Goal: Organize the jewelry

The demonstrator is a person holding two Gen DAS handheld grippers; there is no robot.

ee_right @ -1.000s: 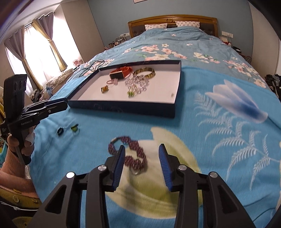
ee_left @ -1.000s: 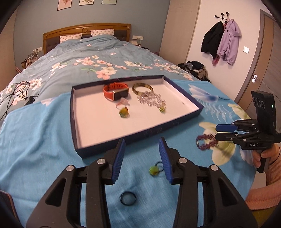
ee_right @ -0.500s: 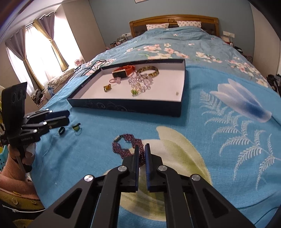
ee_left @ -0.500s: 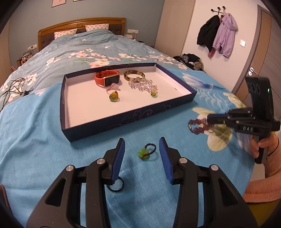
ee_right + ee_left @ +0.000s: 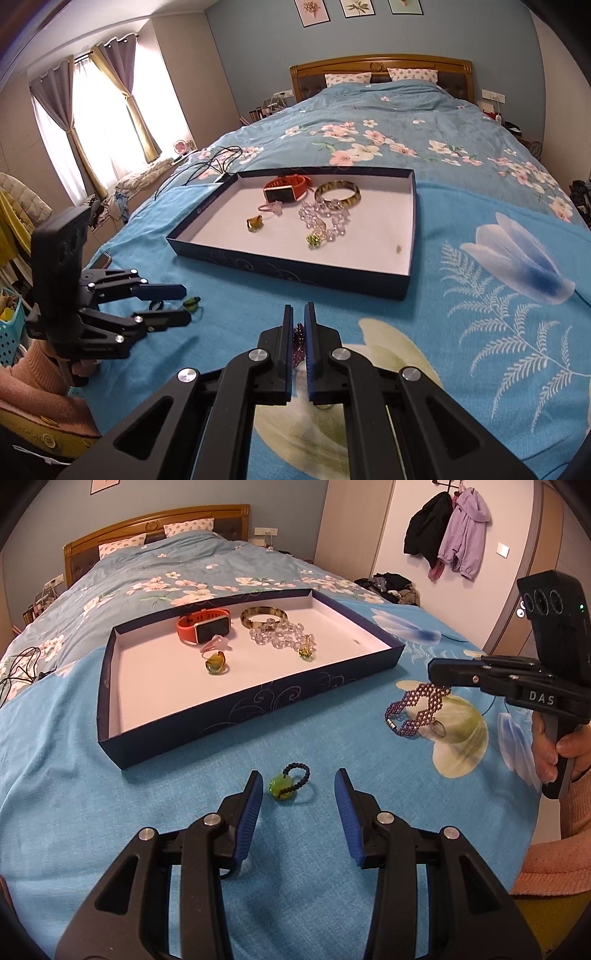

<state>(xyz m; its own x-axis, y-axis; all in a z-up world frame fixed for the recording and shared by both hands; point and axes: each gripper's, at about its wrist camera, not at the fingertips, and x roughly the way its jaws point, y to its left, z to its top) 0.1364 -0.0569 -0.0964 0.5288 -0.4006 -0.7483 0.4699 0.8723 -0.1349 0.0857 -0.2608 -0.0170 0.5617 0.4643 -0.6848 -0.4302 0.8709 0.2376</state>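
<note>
My right gripper (image 5: 298,314) is shut on a purple beaded bracelet (image 5: 415,709) and holds it lifted off the blue bedspread; it also shows in the left wrist view (image 5: 439,674). My left gripper (image 5: 298,786) is open just above the bed, its fingers either side of a green stone ring with a black bead loop (image 5: 288,784). The dark blue tray (image 5: 258,701) lies beyond, holding an orange watch (image 5: 203,627), a bangle (image 5: 264,614), a clear bead chain (image 5: 280,637) and small rings. The left gripper also appears in the right wrist view (image 5: 177,304).
A black ring lies partly hidden under the left finger (image 5: 229,873). A small metal ring (image 5: 439,728) lies on the bedspread under the bracelet. Black cables (image 5: 207,166) trail over the bed's left side. Pillows and headboard (image 5: 380,74) are far back.
My right gripper closed on the purple bracelet and raised it off the bed. My left gripper moved forward and down, so the green stone ring now lies between its open fingers.
</note>
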